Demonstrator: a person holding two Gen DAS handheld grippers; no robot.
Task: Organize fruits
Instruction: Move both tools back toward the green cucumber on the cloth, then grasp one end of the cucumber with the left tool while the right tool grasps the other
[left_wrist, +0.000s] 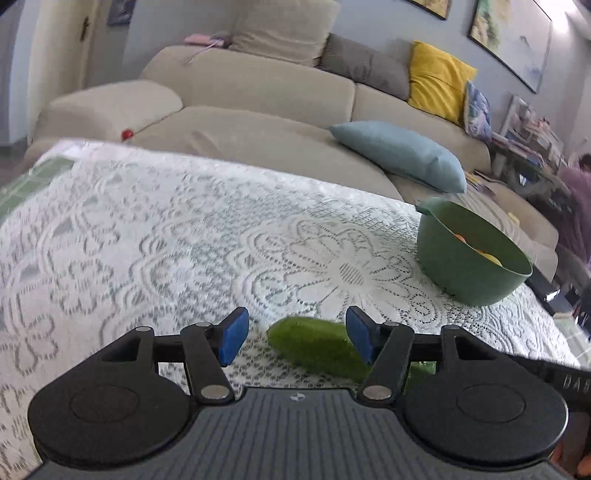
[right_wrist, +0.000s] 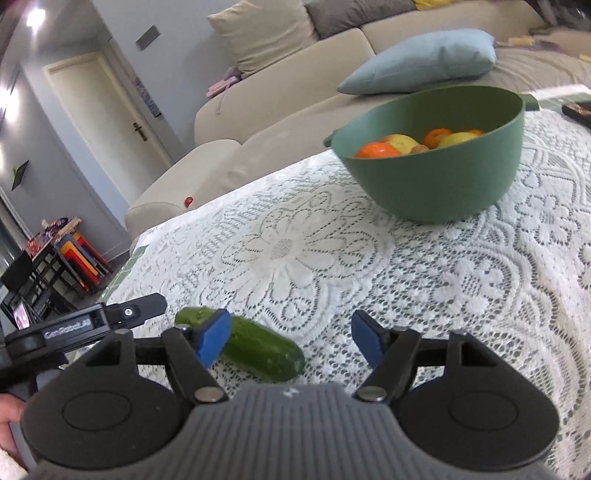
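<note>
A green cucumber (left_wrist: 317, 345) lies on the lace tablecloth near the front edge; it also shows in the right wrist view (right_wrist: 258, 349). My left gripper (left_wrist: 293, 338) is open just above it, with the right pad (left_wrist: 360, 339) over its end. My right gripper (right_wrist: 288, 336) is open, its left pad (right_wrist: 212, 338) over the cucumber's middle. A green bowl (right_wrist: 443, 184) holds oranges (right_wrist: 376, 150) and yellow fruits (right_wrist: 400, 142); it stands at the far right in the left wrist view (left_wrist: 465, 269). The left gripper's body (right_wrist: 85, 325) shows at the left of the right wrist view.
The table is covered by a white lace cloth (left_wrist: 184, 240). Behind it stands a beige sofa (left_wrist: 258, 110) with a light blue cushion (left_wrist: 402, 155) and a yellow cushion (left_wrist: 439, 81). A small red object (left_wrist: 126, 133) lies on the sofa. A dark object (right_wrist: 578, 112) sits at the table's far right.
</note>
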